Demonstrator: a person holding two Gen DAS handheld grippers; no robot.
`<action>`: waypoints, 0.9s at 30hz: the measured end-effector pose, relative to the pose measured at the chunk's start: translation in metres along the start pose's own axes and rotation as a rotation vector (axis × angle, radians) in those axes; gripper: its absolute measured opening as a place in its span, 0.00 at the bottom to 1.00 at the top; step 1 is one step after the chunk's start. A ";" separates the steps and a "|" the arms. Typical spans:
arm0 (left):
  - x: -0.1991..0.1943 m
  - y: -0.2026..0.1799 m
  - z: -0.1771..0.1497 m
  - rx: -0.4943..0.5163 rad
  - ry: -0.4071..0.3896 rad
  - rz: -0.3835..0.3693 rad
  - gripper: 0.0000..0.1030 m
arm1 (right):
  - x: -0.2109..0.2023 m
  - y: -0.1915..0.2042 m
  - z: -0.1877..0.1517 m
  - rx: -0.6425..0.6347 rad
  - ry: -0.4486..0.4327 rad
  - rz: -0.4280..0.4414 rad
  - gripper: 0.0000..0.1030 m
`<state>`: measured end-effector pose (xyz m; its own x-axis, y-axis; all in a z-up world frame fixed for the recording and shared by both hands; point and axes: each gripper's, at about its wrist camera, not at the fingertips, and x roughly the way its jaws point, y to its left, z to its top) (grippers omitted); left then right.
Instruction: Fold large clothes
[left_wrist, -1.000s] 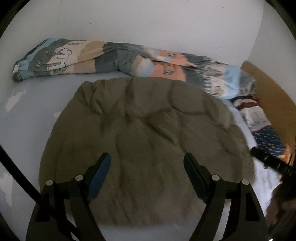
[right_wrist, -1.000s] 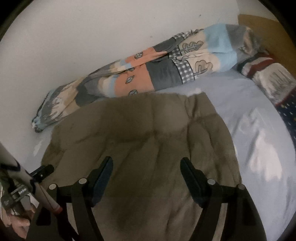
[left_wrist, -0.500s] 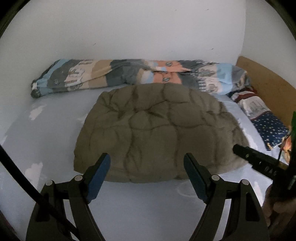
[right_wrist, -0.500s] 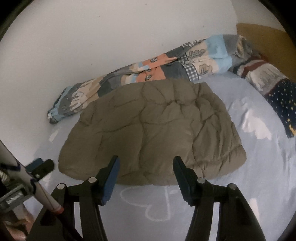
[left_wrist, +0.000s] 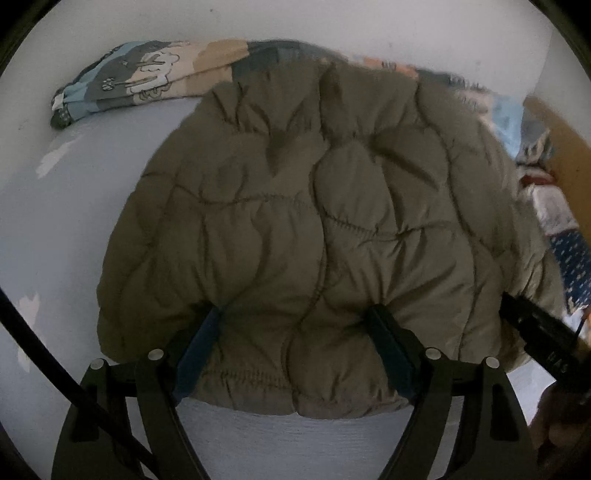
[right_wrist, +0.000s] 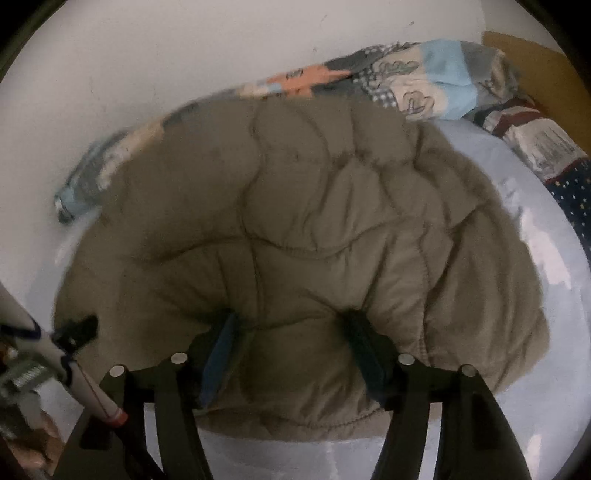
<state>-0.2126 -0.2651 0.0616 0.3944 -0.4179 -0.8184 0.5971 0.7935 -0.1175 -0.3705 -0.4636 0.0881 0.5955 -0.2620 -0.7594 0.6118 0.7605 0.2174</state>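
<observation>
Straddling near hem of quilted jacket: left gripper toward hem's left, right gripper toward right. Both jaws apart, fingers sunk into padding, hem running left-right between them; right jaws just widening slightly.

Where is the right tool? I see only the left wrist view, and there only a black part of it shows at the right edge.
Observer: The right tool straddles the near hem of the jacket. Its jaws have just been opening, and puffy fabric is between them.
Operator: In my view the jacket seems to overlap the starred pillow. Do they touch?
Observer: No. A strip of bare blue sheet lies between the jacket and the starred pillow.
</observation>
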 end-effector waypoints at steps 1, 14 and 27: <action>0.003 -0.001 -0.001 0.002 0.006 0.004 0.81 | 0.006 0.001 -0.001 -0.006 0.009 -0.011 0.67; -0.048 -0.009 0.003 0.004 -0.181 0.077 0.81 | -0.041 -0.032 0.021 0.076 -0.078 0.008 0.67; -0.014 0.008 0.007 -0.047 -0.075 0.131 0.81 | -0.009 -0.102 0.006 0.261 0.068 -0.094 0.69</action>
<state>-0.2085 -0.2562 0.0755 0.5188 -0.3395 -0.7846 0.5040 0.8628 -0.0401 -0.4349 -0.5425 0.0762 0.4989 -0.2766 -0.8213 0.7813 0.5537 0.2881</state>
